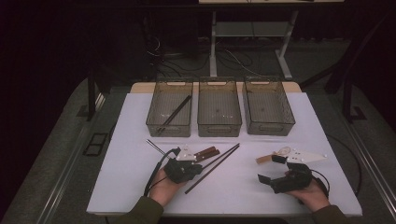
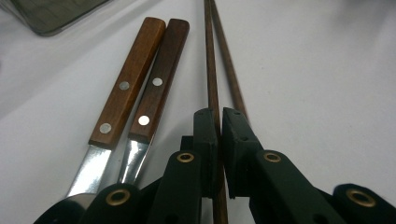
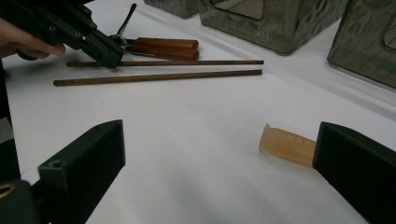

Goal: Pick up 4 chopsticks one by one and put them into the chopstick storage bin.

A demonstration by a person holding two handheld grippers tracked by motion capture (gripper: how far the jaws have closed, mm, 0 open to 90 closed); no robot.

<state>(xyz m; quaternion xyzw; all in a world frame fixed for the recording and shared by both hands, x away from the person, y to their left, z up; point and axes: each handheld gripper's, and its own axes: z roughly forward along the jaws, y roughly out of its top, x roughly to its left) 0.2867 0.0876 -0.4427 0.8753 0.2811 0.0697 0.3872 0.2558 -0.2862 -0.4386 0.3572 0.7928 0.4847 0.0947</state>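
Near the middle of the white table (image 1: pixel 243 191), we have the left gripper (image 2: pixel 219 119) pinched almost fully shut on one brown chopstick (image 2: pixel 212 70). The stick runs straight between the two pads, so a lift should carry it without twisting. We grip low on its near end, probably because that end is clear of its neighbours. Its twin, the second chopstick (image 2: pixel 229 70), lies just to the right, touching or nearly touching the held one farther out, and stays free on the table. Two wooden-handled knives (image 2: pixel 140 79) lie side by side just to the left, blades toward us. The narrow grip suits this crowding, since wider jaws would catch them. Along the far edge stand three smoky plastic bins. The left bin (image 1: pixel 168 129) already holds a dark pair of sticks (image 1: pixel 175 114) lying slantwise, which suggests that cutlery is being sorted by kind and that our chopstick belongs there. The middle bin (image 1: pixel 219 129) and right bin (image 1: pixel 271 128) look bare. Over on the right, we keep the right gripper (image 1: pixel 271 169) low, jaws wide apart and holding nothing. A pale amber plastic handle (image 3: pixel 286 144) lies just beside one jaw, probably next in line.
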